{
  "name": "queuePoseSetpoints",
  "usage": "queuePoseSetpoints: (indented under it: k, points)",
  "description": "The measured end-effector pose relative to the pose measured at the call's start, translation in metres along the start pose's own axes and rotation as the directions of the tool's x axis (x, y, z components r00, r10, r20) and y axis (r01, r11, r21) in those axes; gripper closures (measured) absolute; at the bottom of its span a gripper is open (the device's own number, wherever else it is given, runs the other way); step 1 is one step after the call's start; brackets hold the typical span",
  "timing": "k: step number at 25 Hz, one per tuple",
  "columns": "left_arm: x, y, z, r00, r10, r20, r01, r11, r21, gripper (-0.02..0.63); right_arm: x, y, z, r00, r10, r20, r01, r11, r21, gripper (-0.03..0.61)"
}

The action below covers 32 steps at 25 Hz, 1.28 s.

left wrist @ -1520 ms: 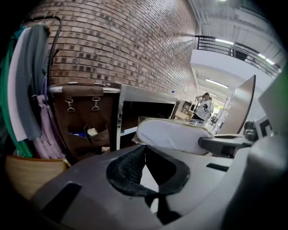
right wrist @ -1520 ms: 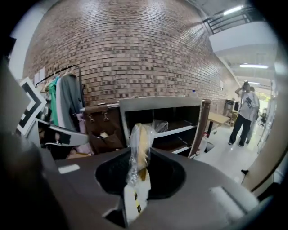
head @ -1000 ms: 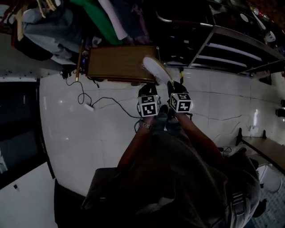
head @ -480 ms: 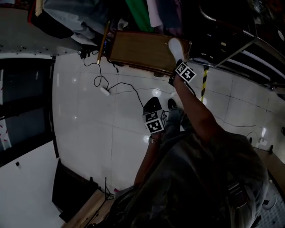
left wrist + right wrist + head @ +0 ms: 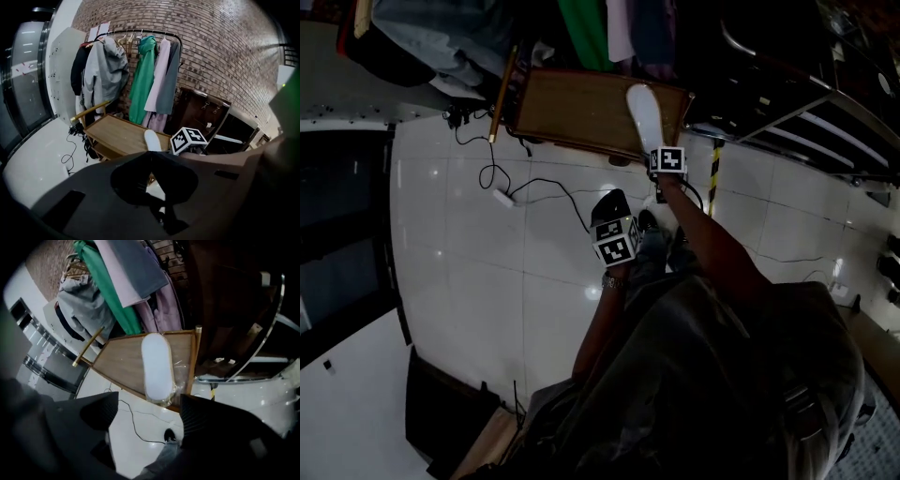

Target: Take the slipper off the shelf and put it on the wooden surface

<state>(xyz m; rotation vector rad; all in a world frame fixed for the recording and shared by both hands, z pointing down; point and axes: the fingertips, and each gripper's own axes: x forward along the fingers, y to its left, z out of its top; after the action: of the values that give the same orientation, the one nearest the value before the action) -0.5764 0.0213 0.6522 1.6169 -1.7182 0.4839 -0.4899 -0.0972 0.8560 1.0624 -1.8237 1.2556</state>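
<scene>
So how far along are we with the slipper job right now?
Done, it seems: the white slipper in clear wrap lies on the brown wooden table top, near one end. In hand: nothing. The right gripper has its fingers apart, just short of the slipper's near end. The left gripper is shut and empty, low beside the person. Left: probably only drawing the right gripper away.

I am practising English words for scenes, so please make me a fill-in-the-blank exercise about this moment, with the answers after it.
1. The white slipper lies on the ____ surface.
2. The right tool has its jaws ____ (apart/together).
3. The left tool has its jaws ____ (apart/together).
4. Between the green garment and the dark grey one hangs a ____ one.
Answers: wooden; apart; together; pink.
</scene>
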Motion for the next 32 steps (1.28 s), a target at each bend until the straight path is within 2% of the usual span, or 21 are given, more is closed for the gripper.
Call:
queuePoseSetpoints:
  k: [1,3,5,8,9,11,14,18,22,28,32]
  points:
    - [0.005,-0.002,0.006,1.000,-0.009,0.004,0.009,1.000,0.004,0.609,-0.011,-0.004,-0.002,1.000,-0.019,0.004,0.019,1.000,-0.017,0.178]
    - [0.014,-0.007,0.018,1.000,-0.027,0.012,0.027,1.000,0.014,0.609,-0.042,-0.002,0.000,0.998,-0.018,0.057,0.021,0.998,-0.055,0.253]
    - [0.021,-0.015,0.030,0.999,-0.048,0.022,0.048,0.998,0.031,0.609,-0.085,0.011,0.009,0.990,0.024,0.142,-0.008,0.993,-0.117,0.368]
    - [0.025,-0.032,0.047,0.996,-0.082,0.034,0.080,0.995,0.062,0.609,-0.153,0.044,0.025,0.959,0.118,0.259,-0.062,0.975,-0.215,0.489]
    - [0.026,-0.038,0.052,0.995,-0.092,0.037,0.090,0.994,0.068,0.609,-0.172,0.055,0.028,0.946,0.149,0.288,-0.077,0.966,-0.248,0.507]
    - [0.027,-0.053,0.058,0.993,-0.113,0.041,0.110,0.991,0.072,0.609,-0.203,0.070,0.035,0.925,0.189,0.330,-0.084,0.947,-0.309,0.529]
    - [0.029,-0.078,0.067,0.989,-0.144,0.043,0.139,0.986,0.091,0.609,-0.235,0.070,0.045,0.911,0.193,0.363,-0.060,0.935,-0.349,0.552]
    - [0.026,-0.106,0.072,0.983,-0.175,0.047,0.168,0.978,0.123,0.609,-0.259,0.058,0.050,0.908,0.176,0.380,-0.032,0.934,-0.355,0.553]
    - [0.023,-0.126,0.072,0.980,-0.192,0.048,0.184,0.972,0.144,0.609,-0.270,0.047,0.050,0.908,0.188,0.374,-0.048,0.935,-0.352,0.552]
    - [0.018,-0.138,0.071,0.980,-0.195,0.035,0.188,0.969,0.160,0.608,-0.273,0.046,0.045,0.917,0.196,0.348,-0.051,0.921,-0.385,0.549]
    - [0.015,-0.133,0.068,0.980,-0.195,0.026,0.190,0.971,0.143,0.607,-0.268,0.058,0.041,0.922,0.214,0.323,-0.074,0.915,-0.397,0.549]
